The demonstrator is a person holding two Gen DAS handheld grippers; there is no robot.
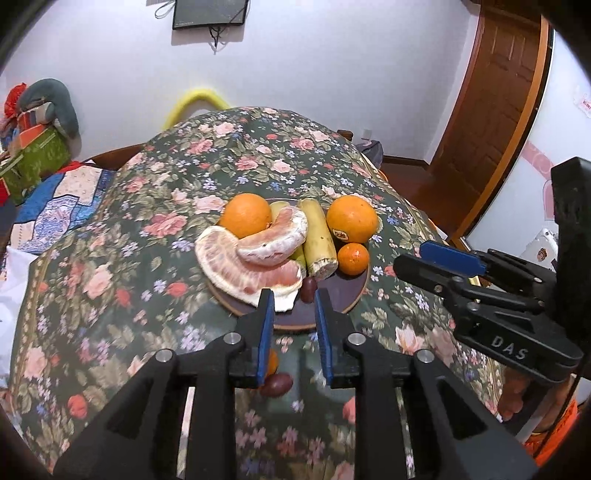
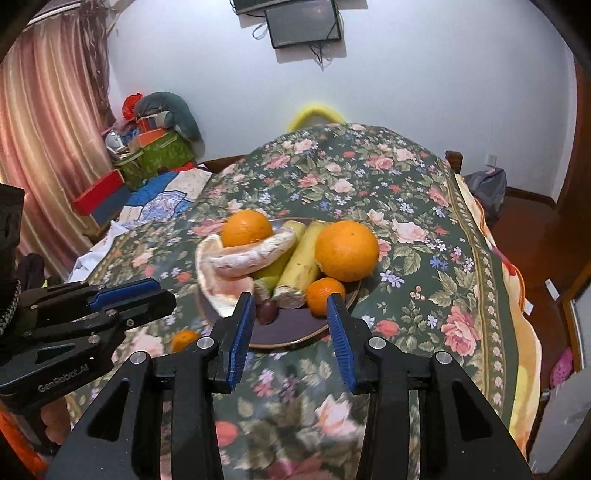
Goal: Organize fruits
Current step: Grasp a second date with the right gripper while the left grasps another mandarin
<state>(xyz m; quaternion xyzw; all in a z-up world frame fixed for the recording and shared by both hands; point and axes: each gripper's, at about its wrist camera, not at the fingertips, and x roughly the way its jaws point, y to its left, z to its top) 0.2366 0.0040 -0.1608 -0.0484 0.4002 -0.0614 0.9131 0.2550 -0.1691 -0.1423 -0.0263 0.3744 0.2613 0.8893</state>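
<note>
Left gripper (image 1: 294, 295) narrowly parted, right gripper (image 2: 291, 301) wide, both empty, plate (image 2: 295, 332) half hidden under fruit

This is a lived-in room of a home. A dark green cloth printed with pink roses (image 2: 369, 192) covers the surface, and a dark round plate of fruit (image 2: 295, 332) sits on it. Pink pleated curtains (image 2: 48, 147) hang at the left, beside stacked red and green gift boxes (image 2: 155, 151) and a blue patchwork quilt (image 2: 162, 199). A small black screen (image 2: 303, 24) with dangling cables is mounted on the white wall, and a brown panelled wooden door (image 1: 495, 92) stands over a wooden floor.
</note>
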